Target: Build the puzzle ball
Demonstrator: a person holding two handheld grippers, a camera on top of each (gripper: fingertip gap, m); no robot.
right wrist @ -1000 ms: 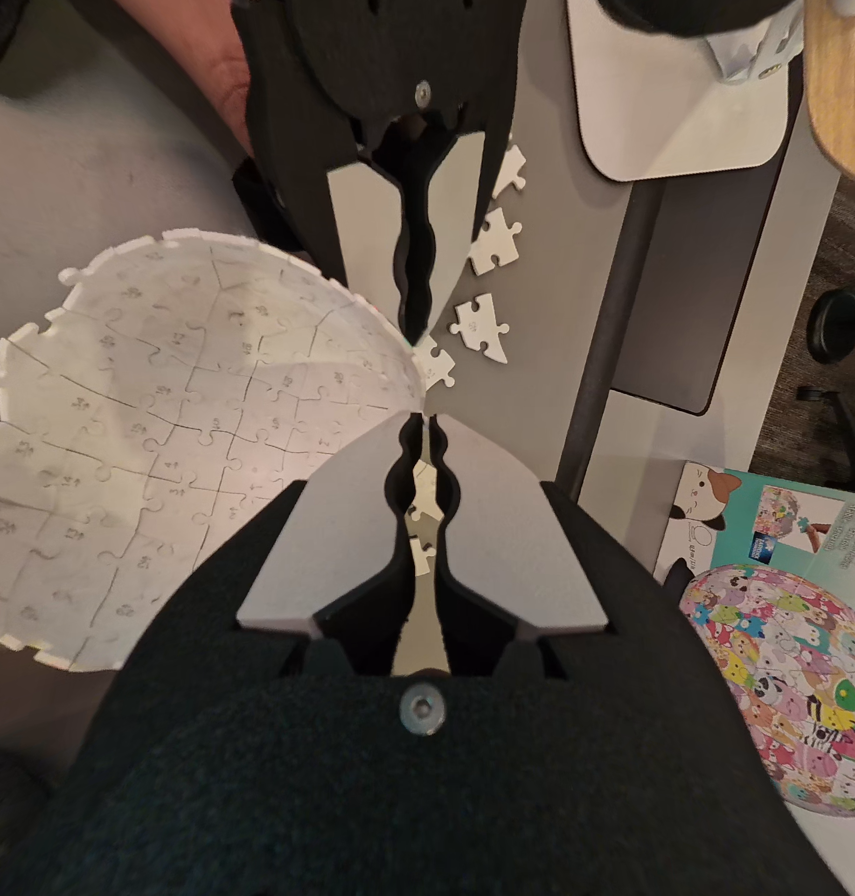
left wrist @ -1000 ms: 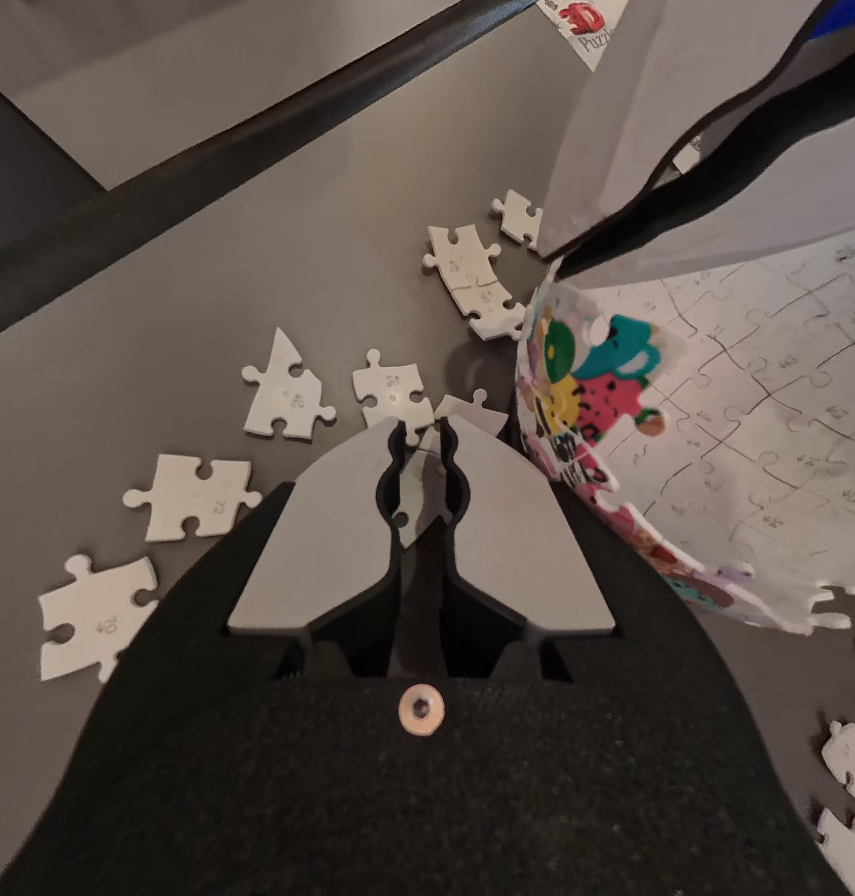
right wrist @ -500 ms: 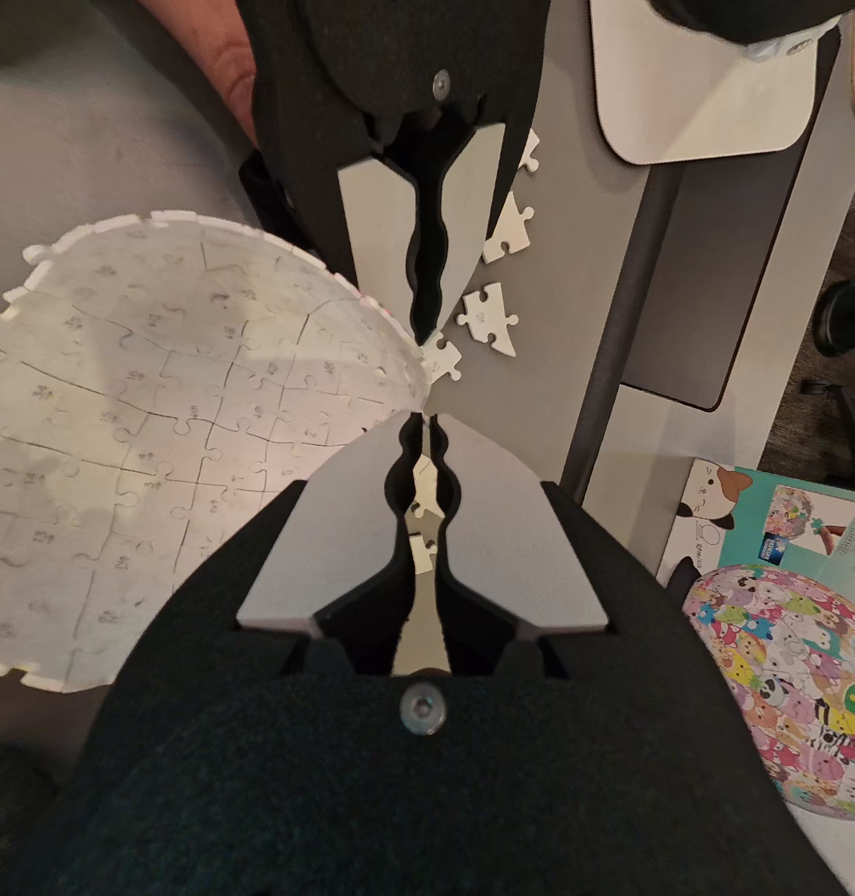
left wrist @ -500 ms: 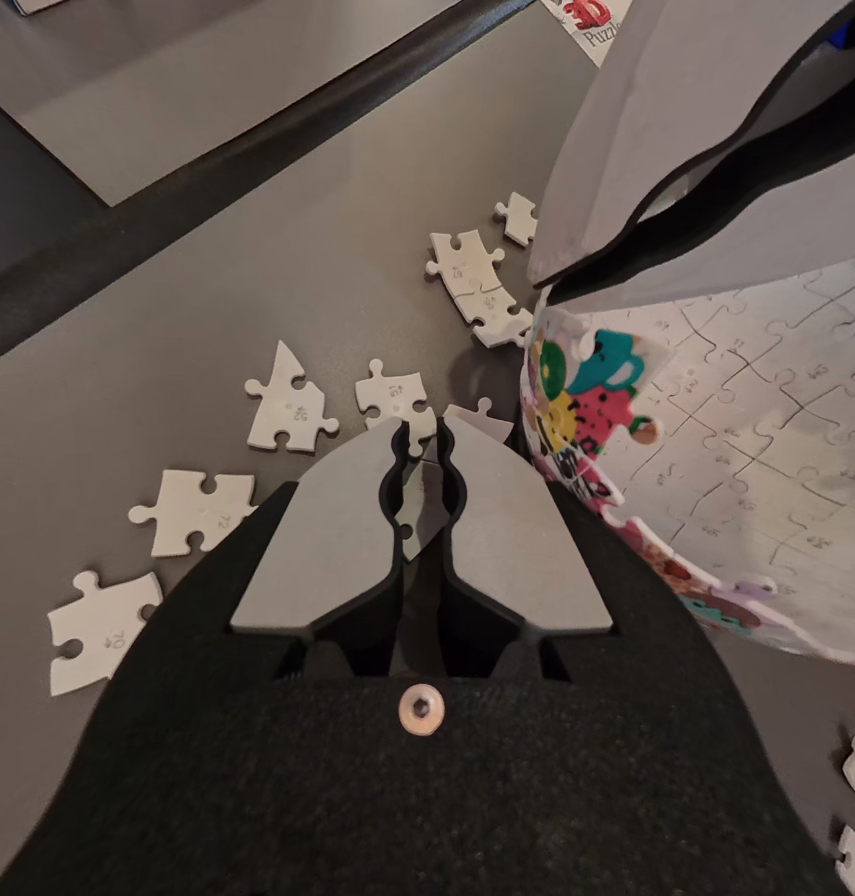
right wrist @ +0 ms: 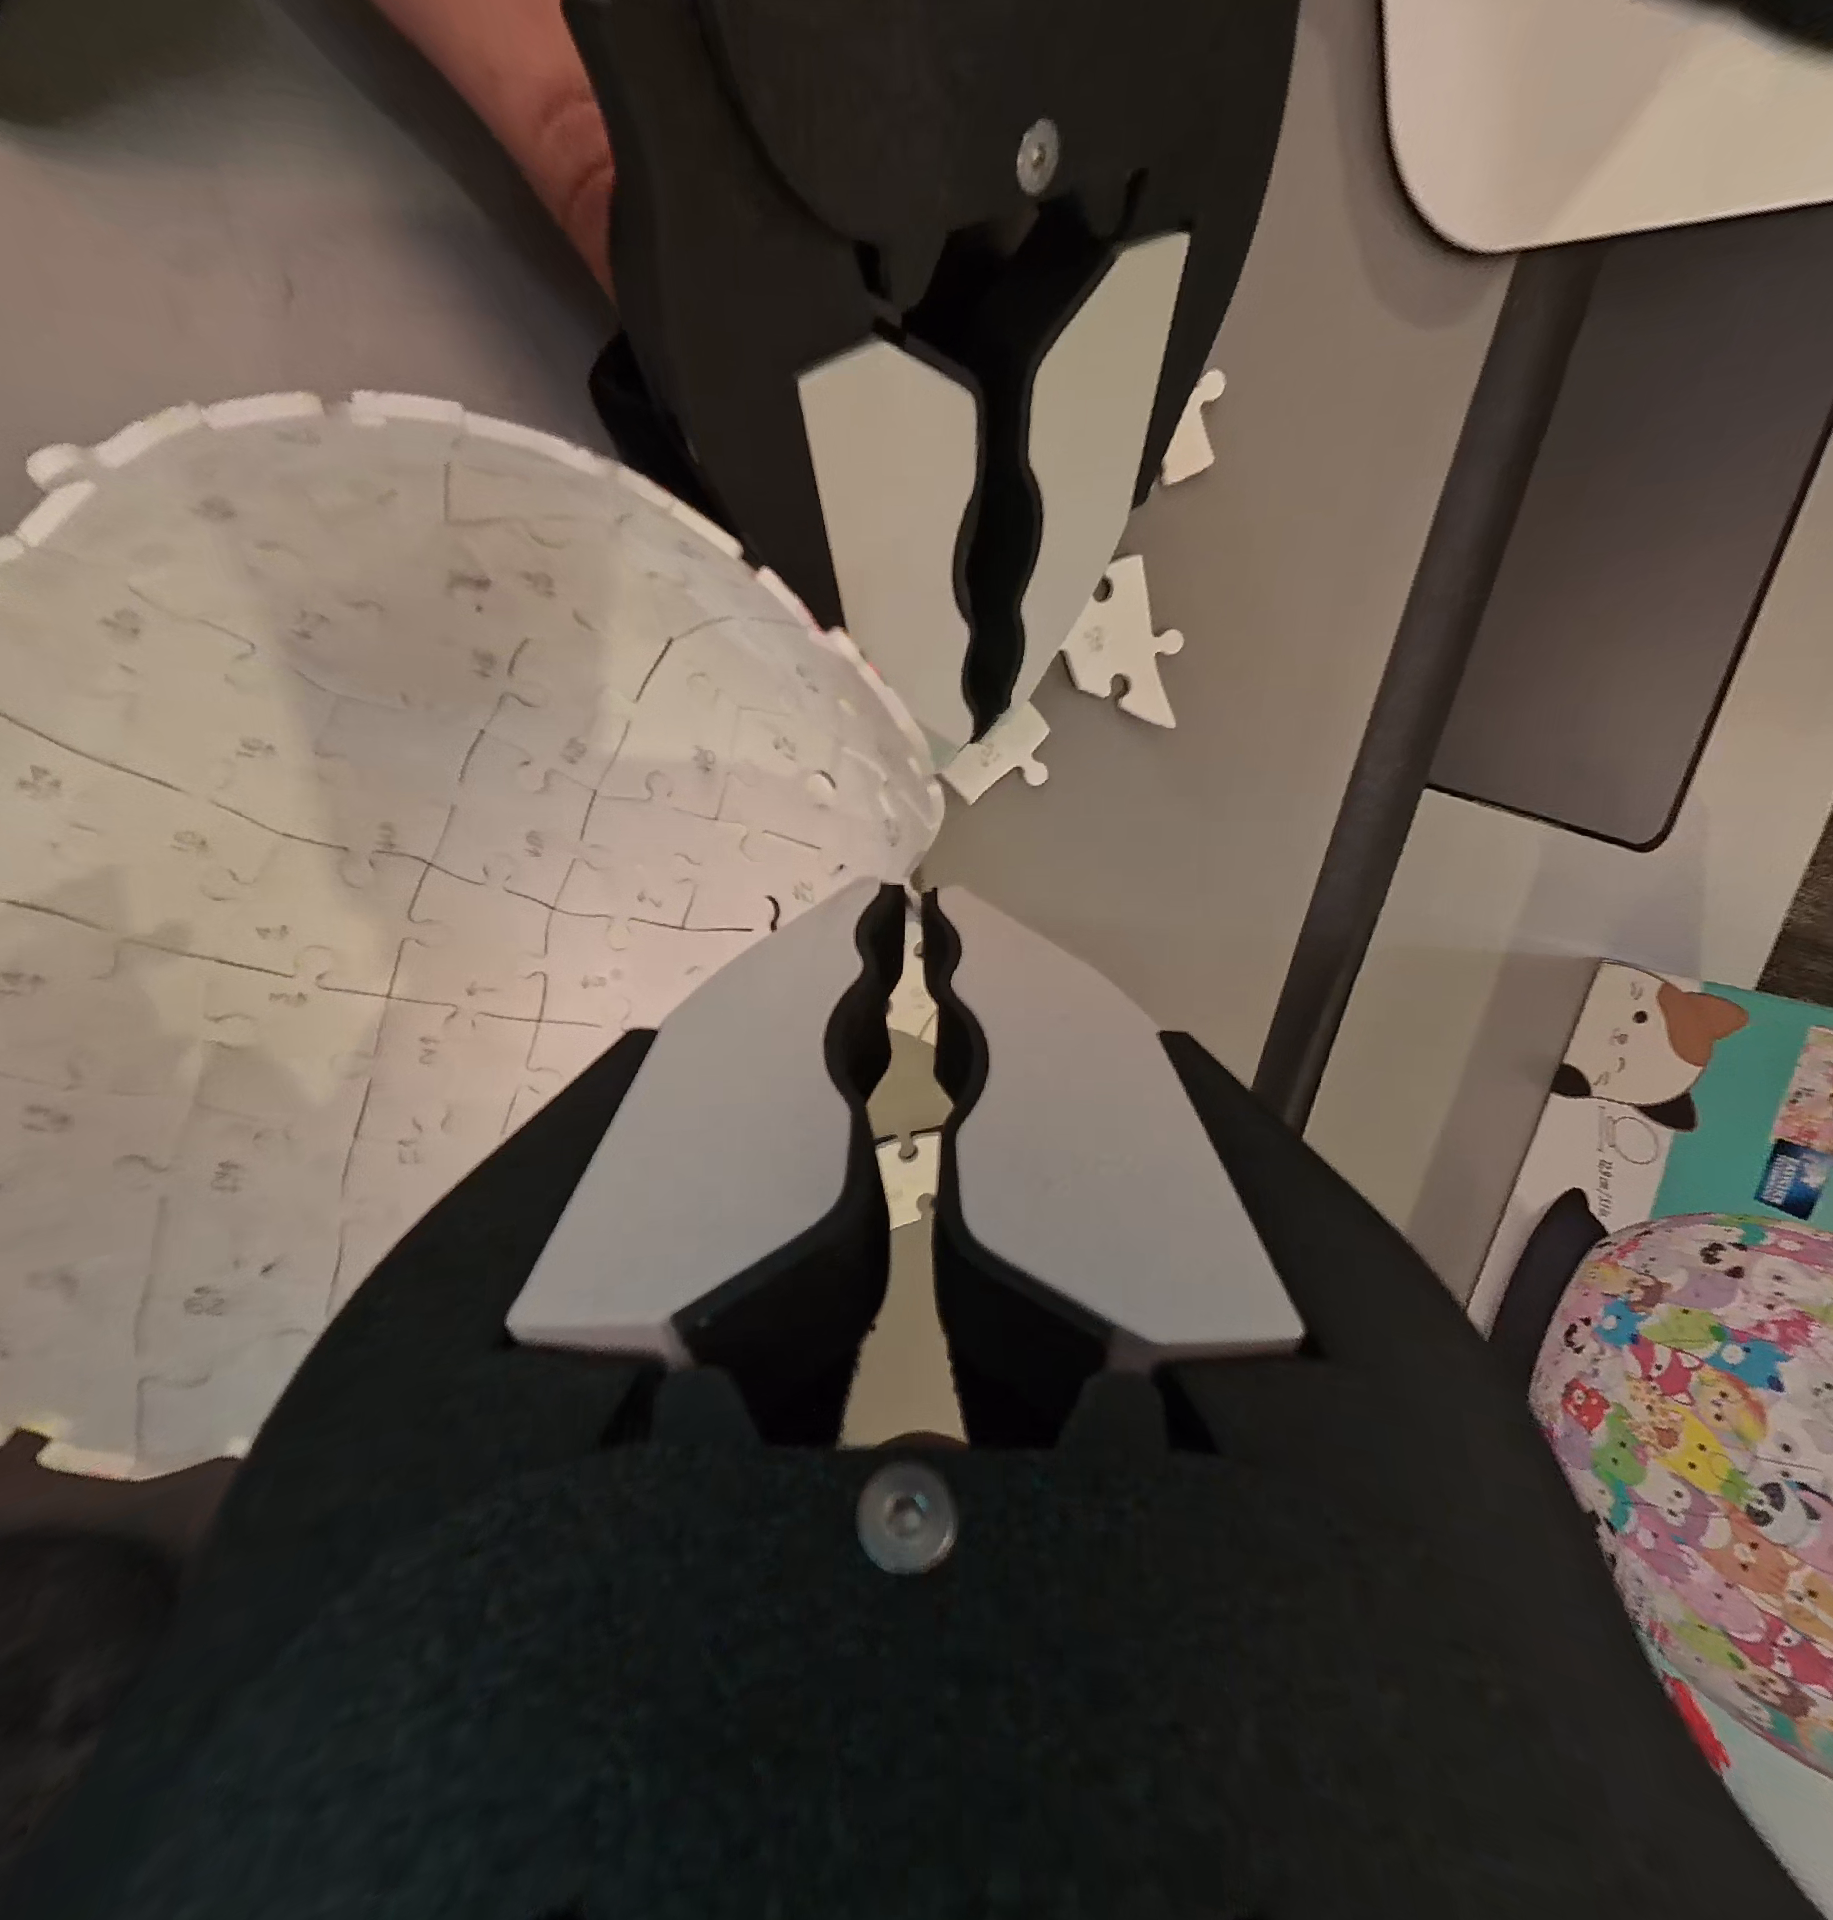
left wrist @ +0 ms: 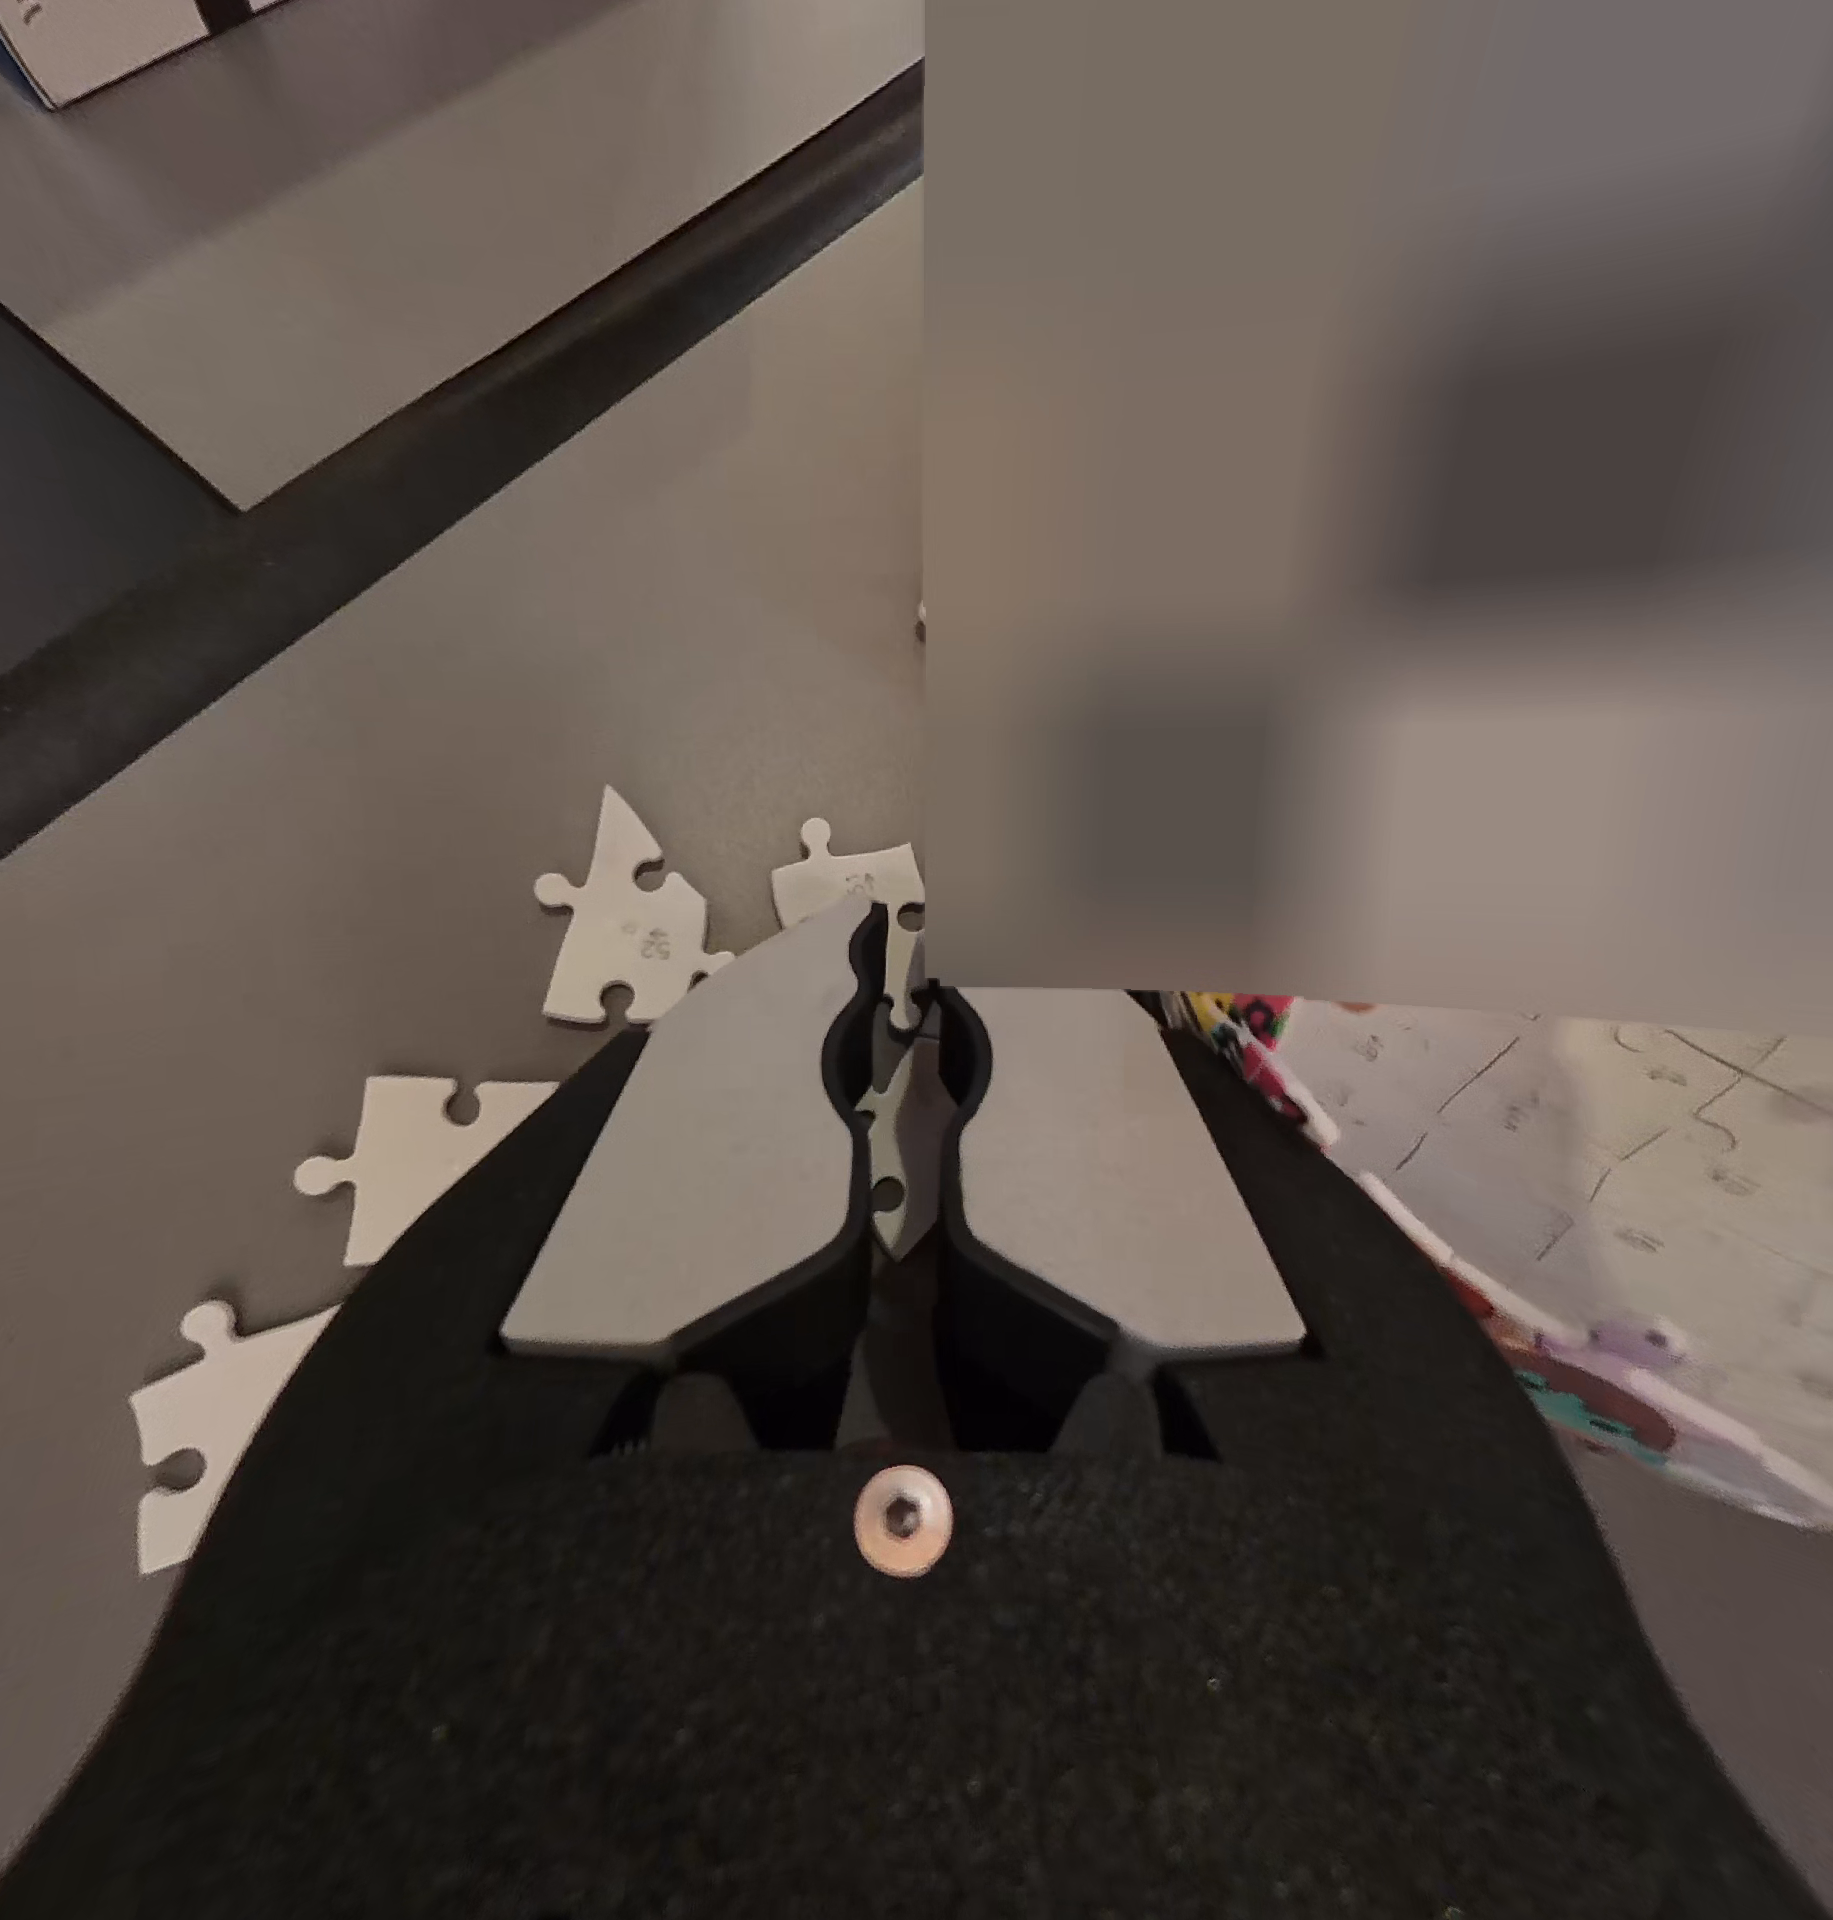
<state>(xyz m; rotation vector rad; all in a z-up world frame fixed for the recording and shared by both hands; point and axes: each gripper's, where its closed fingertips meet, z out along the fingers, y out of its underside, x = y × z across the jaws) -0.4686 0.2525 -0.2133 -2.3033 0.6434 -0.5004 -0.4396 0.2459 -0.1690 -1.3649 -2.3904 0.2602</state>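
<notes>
Holding a single white puzzle piece [left wrist: 894,1081] edge-on in my left tool [left wrist: 907,961], I judge the step in hand to be carrying that piece to the open rim of the half-built ball. In the left wrist view the jaws are pinched together on the piece, which stands nearly upright in the slot between them; to the right lies the puzzle ball shell [left wrist: 1639,1195], its white numbered inside facing me and a band of bright cartoon print showing along the near edge. Loose pieces [left wrist: 626,925] lie scattered on the grey bench [left wrist: 372,790] to the left, printed side down. A large blurred patch covers the upper right, so what is there cannot be told from this view. In the right wrist view my right tool [right wrist: 910,899] has its jaws almost together right at the shell's rim [right wrist: 891,821]; it looks clamped on that edge, steadying it (the contact itself is too small to be sure of). The shell is a wide white bowl of locked pieces with a knobbed, unfinished border, tilted toward the camera. Opposite, the left tool [right wrist: 979,717] points down, its tip just beside the rim, and more loose pieces [right wrist: 1120,649] lie close behind it. A puzzle box [right wrist: 1722,1299] sits well apart at the lower right. Next, I reckon, the held piece must be turned to match the rim's knobs and pressed in gently, without buckling the thin shell.
</notes>
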